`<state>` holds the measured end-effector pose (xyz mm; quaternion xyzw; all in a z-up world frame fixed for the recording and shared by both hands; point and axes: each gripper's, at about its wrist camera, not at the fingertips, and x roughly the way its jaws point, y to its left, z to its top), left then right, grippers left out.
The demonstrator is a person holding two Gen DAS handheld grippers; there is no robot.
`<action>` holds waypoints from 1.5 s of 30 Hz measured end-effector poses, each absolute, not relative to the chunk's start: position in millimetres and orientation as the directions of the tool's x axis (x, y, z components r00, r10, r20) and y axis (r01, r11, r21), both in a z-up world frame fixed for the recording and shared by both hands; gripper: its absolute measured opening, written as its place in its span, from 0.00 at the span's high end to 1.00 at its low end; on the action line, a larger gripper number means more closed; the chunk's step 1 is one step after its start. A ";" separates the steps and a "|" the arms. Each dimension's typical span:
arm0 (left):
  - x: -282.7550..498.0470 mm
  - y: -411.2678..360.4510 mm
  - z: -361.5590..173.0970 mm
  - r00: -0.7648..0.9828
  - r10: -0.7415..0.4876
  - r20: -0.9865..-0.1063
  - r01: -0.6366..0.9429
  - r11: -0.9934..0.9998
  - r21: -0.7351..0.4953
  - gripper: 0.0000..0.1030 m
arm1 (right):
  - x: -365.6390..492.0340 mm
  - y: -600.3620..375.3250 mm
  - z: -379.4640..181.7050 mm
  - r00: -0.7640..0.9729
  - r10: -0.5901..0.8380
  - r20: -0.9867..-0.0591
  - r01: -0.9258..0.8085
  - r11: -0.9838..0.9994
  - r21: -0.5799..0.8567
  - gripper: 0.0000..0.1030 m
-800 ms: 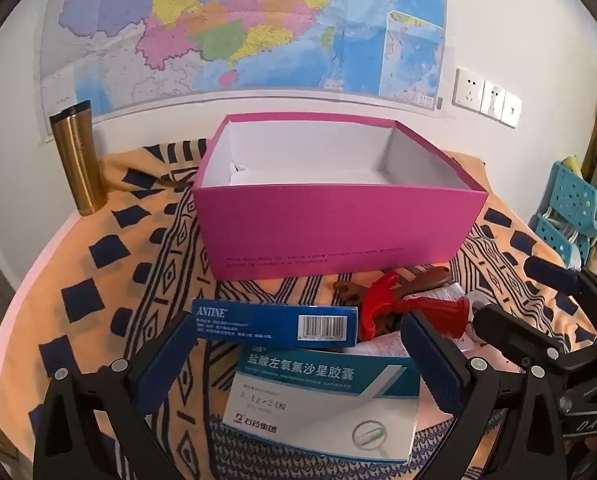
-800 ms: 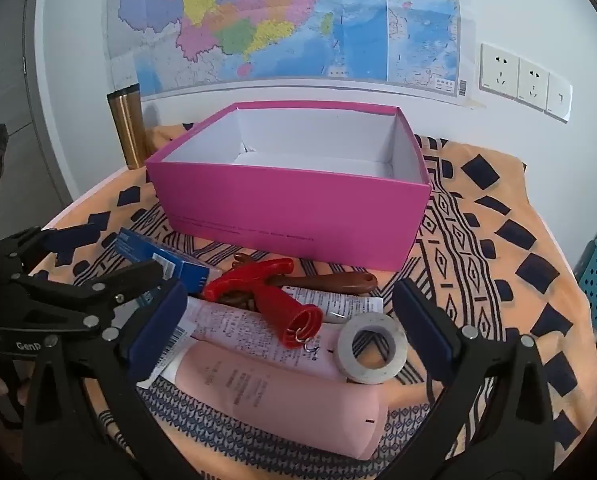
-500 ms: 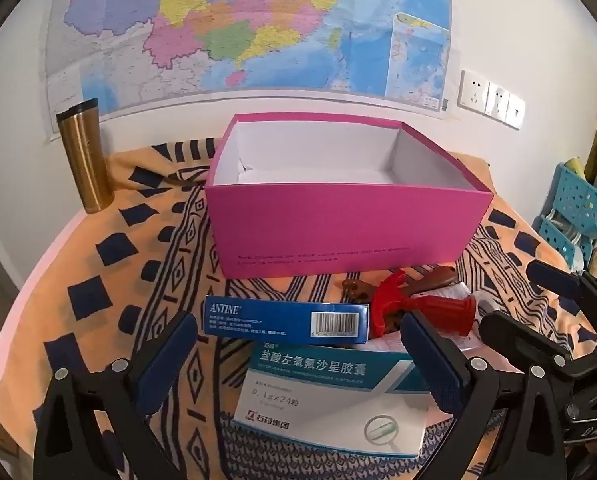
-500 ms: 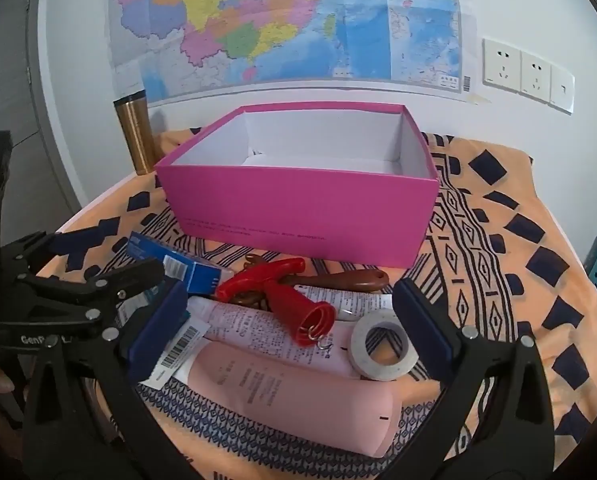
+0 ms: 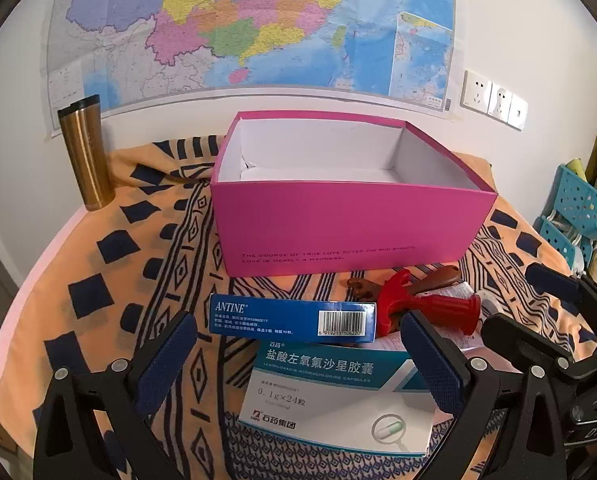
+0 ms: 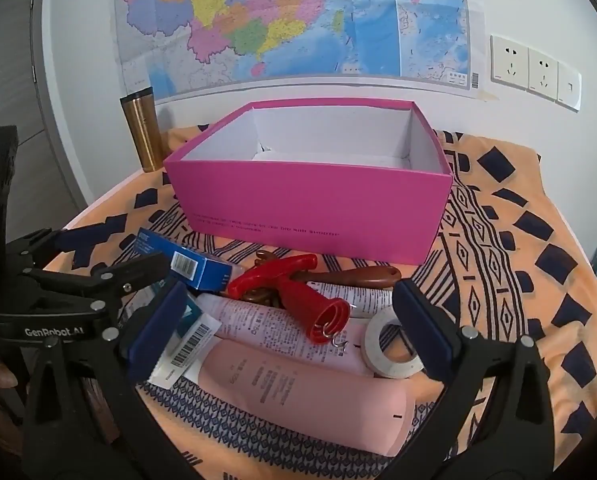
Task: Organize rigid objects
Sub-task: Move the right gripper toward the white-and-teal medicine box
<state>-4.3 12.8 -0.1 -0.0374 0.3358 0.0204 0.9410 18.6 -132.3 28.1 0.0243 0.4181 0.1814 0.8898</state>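
Pink box (image 5: 354,232) sits open and looks empty, at the back-centre of the patterned cloth (image 5: 110,280); white inside walls show in both views. The clutter to sort lies in front of it, near the front wall, none of it inside. Blue ANTINE carton (image 5: 292,319) rests on its long side, partly on the white-teal capsule box (image 5: 338,396). Just right of it: red plastic tool (image 6: 294,292) lying across a brown wooden handle (image 6: 362,274), over two pink tubes (image 6: 302,384), with a tape roll (image 6: 390,350) touching the upper tube's end.

Step in hand, by my read: the first pick has not happened yet. Best done from the top down: take the blue carton first since it lies on the pile, grip across its narrow faces, lift clear before carrying over the box wall, set it flat in a corner. Red tool next; pulling the tubes first would likely drag it along.

Left gripper (image 5: 298,364): jaws spread wide, holding nothing, hovering over the capsule box with the blue carton just ahead; no contact visible. Right gripper (image 6: 286,336): also wide open and empty, straddling the tubes and red tool from above, touching nothing that I can see. Gold tumbler (image 5: 85,152) stands upright at back left, well apart.
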 end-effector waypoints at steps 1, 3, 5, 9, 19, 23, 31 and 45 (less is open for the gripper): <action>-4.1 12.9 0.1 0.773 0.013 -0.634 -0.064 0.996 -0.057 0.00 | 18.8 -132.5 28.3 0.585 0.344 -0.734 -0.302 0.933 0.196 0.00; -4.4 13.2 0.0 0.773 0.013 -0.634 -0.064 0.996 -0.058 0.00 | 18.8 -132.4 27.7 0.586 0.344 -0.734 -0.301 0.933 0.196 0.00; -4.0 12.9 0.0 0.773 0.014 -0.635 -0.066 0.996 -0.058 0.00 | 19.2 -132.2 28.2 0.584 0.348 -0.734 -0.302 0.932 0.201 0.00; -4.3 14.2 -0.3 0.772 0.015 -0.635 -0.069 0.996 -0.060 0.00 | 18.8 -132.2 28.8 0.583 0.353 -0.732 -0.305 0.930 0.206 0.01; -4.8 13.9 -1.2 0.771 0.016 -0.637 -0.069 0.996 -0.058 0.00 | 17.2 -132.6 27.4 0.580 0.364 -0.728 -0.308 0.926 0.218 0.04; -4.9 12.5 -1.9 0.770 0.017 -0.638 -0.069 0.996 -0.056 0.00 | 17.0 -133.4 26.7 0.578 0.373 -0.726 -0.309 0.923 0.228 0.07; -4.2 12.8 -3.3 0.768 0.018 -0.640 -0.069 0.996 -0.055 0.00 | 17.8 -132.3 23.8 0.568 0.386 -0.727 -0.316 0.918 0.240 0.12; -2.7 21.5 -6.0 0.768 0.015 -0.640 -0.070 0.996 -0.060 0.00 | 21.4 -128.2 19.0 0.540 0.409 -0.735 -0.325 0.907 0.266 0.24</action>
